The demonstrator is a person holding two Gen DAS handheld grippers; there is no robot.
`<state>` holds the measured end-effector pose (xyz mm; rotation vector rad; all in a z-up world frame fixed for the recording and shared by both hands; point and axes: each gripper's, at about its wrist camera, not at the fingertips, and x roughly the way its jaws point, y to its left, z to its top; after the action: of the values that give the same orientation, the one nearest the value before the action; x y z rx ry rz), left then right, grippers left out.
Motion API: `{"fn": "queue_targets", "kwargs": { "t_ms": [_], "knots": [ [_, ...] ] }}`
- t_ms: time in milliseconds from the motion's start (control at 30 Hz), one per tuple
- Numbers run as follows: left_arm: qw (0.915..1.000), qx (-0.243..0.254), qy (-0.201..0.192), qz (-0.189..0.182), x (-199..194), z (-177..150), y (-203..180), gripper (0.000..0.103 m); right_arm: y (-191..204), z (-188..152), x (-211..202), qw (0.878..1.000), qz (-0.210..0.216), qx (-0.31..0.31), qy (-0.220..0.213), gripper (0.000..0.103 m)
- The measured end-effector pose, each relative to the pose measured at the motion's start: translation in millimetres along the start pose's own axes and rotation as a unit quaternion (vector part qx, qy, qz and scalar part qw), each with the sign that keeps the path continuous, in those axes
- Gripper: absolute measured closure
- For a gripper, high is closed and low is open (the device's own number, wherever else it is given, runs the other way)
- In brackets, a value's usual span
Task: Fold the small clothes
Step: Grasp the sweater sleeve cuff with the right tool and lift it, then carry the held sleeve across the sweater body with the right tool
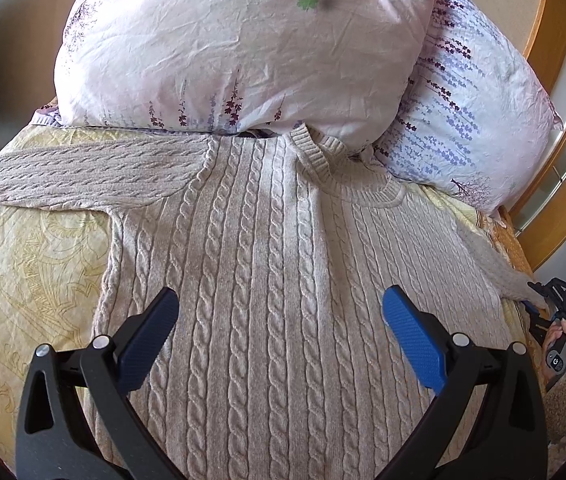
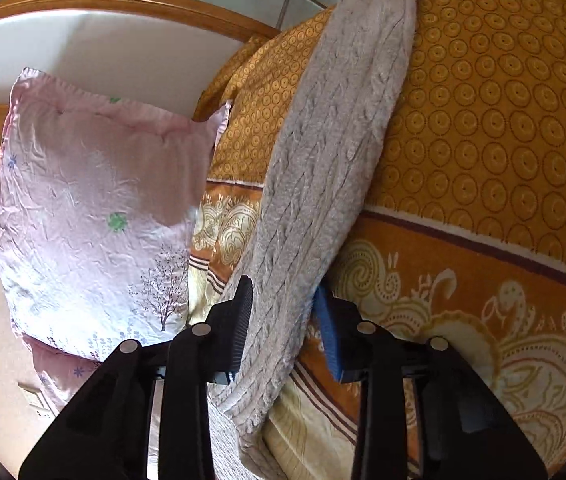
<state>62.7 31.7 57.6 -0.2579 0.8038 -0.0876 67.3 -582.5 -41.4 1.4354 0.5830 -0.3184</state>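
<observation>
Two pillows (image 1: 227,48) on bed (image 1: 23,272).

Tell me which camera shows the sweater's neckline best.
The left wrist view. The sweater lies flat there, and its ribbed neckline shows just below the pillows. The right wrist view shows only one sleeve, clamped in the right gripper.

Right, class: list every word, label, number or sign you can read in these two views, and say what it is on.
No readable text in either view.
Small round white mark on the black right-hand gripper: too small to read.
Beige cable-knit sweater, pink floral pillow, orange patterned bedspread: only patterns.
</observation>
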Motion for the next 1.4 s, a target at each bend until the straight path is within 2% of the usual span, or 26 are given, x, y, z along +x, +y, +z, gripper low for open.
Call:
{"fn": "queue_targets", "kwargs": {
  "t_ms": [200, 267, 400, 533, 733, 867, 1000, 1100, 1233, 1300, 1333, 1367, 1400],
  "knots": [
    [0.9999, -0.013, 0.007, -0.005, 8.4, 3.6, 4.7, 0.002, -6.2, 8.9, 2.0, 1.000, 0.003, 0.010, -0.015, 0.083],
    [0.9998, -0.016, 0.008, -0.006, 10.2, 4.4, 6.2, 0.002, -7.1, 8.2, 4.5, 1.000, 0.003, 0.006, -0.013, 0.092],
    [0.9997, -0.021, 0.010, -0.007, 13.7, 6.5, 8.5, 0.002, -0.4, 7.0, -0.3, 0.999, 0.035, -0.001, -0.024, 0.092],
    [0.9995, -0.029, 0.009, -0.012, 16.6, 9.3, 12.1, 0.002, 29.0, 6.4, -7.7, 0.995, 0.086, -0.036, -0.024, 0.092],
    [0.9991, -0.034, 0.010, -0.022, 22.0, 13.0, 13.3, 0.002, 92.2, -22.0, -8.3, 0.974, 0.189, -0.118, 0.032, 0.093],
    [0.9989, -0.034, 0.013, -0.028, 25.4, 14.4, 12.2, 0.002, 128.7, -65.4, 1.4, 0.953, 0.220, -0.183, 0.102, 0.093],
    [0.9985, -0.043, 0.014, -0.032, 26.7, 14.7, 15.2, 0.002, 143.4, -128.1, 24.8, 0.930, 0.197, -0.247, 0.188, 0.093],
    [0.9980, -0.050, 0.016, -0.033, 27.1, 13.7, 18.3, 0.002, 137.3, -178.1, 51.4, 0.909, 0.148, -0.293, 0.255, 0.093],
    [0.9976, -0.057, 0.014, -0.035, 25.3, 12.7, 21.8, 0.002, 121.5, -232.5, 71.9, 0.878, 0.061, -0.350, 0.320, 0.090],
    [0.9975, -0.060, 0.013, -0.035, 24.6, 12.7, 23.1, 0.002, 116.6, -233.5, 70.9, 0.879, 0.046, -0.346, 0.324, 0.087],
    [0.9973, -0.063, 0.013, -0.036, 24.8, 12.4, 24.3, 0.002, 115.9, -228.0, 68.3, 0.884, 0.051, -0.334, 0.322, 0.079],
    [0.9970, -0.067, 0.015, -0.036, 25.3, 11.8, 25.6, 0.002, 116.5, -221.0, 66.2, 0.891, 0.051, -0.322, 0.315, 0.059],
    [0.9967, -0.070, 0.018, -0.036, 26.9, 11.9, 26.3, 0.002, 116.3, -212.5, 62.5, 0.899, 0.049, -0.311, 0.304, 0.048]
  ]
}}
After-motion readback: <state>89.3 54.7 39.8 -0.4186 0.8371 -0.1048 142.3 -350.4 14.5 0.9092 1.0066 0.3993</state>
